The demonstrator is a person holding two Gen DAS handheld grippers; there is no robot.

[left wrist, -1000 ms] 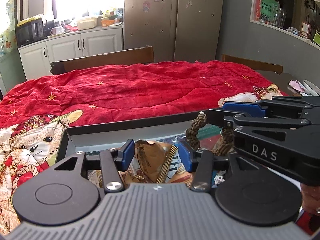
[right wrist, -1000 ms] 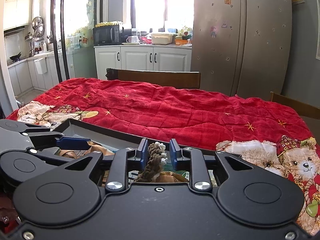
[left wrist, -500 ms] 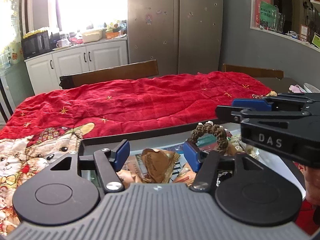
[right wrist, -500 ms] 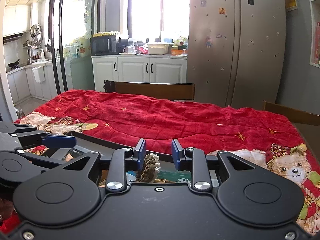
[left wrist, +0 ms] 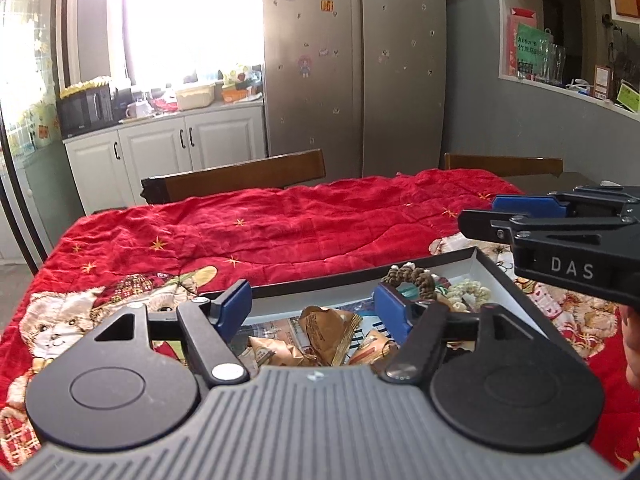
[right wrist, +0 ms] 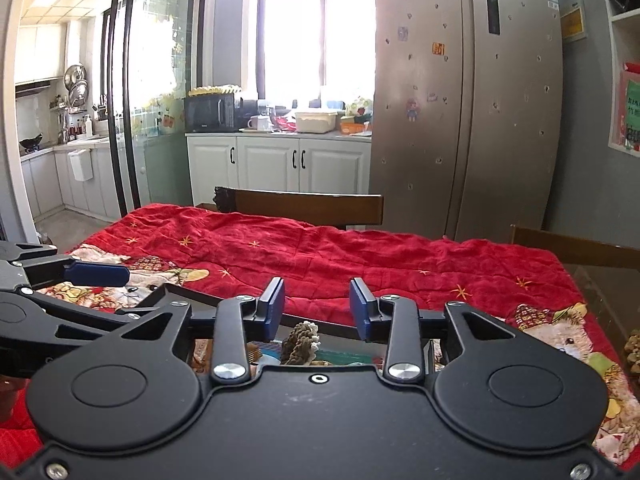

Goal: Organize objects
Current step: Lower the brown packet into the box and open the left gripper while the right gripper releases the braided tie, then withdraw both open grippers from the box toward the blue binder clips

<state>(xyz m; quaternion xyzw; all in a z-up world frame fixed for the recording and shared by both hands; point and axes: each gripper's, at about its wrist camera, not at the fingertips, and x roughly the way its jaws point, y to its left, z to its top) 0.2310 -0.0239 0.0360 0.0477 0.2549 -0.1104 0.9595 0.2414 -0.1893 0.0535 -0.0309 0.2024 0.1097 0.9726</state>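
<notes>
A: From the left wrist, what shows?

B: The left gripper [left wrist: 310, 308] sits above a dark tray [left wrist: 436, 259] on the red quilt [left wrist: 304, 232]. Its blue pads are far apart and the jaws are opening, with nothing pressed between them. Below the gap lie crumpled brown wrappers [left wrist: 326, 330] in the tray. Further right in the tray is a brown braided ring [left wrist: 410, 278], and just beside that a cream braided piece [left wrist: 468, 294].

A: And the other tool?

B: The right gripper [left wrist: 520, 216] comes in from the right edge, side-on, above the tray's right end. From this side I cannot tell how wide it stands.

A: The right wrist settles that?

B: Yes. There the right gripper [right wrist: 317, 310] has its pads apart and the jaws are opening. The brown ring [right wrist: 300, 342] stands below and between them, touching neither pad. The wrappers and the cream piece do not show here; the gripper body hides most of the tray [right wrist: 192, 292], only its far rim is clear.

A: Anything only that view gives?

B: The left gripper [right wrist: 96, 274] seen side-on at the left edge, one blue pad showing. Also a kitchen [right wrist: 72, 128] behind a glass door [right wrist: 132, 92]. Both views share the fridge [right wrist: 464, 100], the white cabinets [right wrist: 280, 164] and a wooden chair back [right wrist: 304, 208] beyond the quilt [right wrist: 360, 256].

A: And only the left wrist?

B: A wall shelf [left wrist: 568, 60] on the right with glasses and cards.
</notes>
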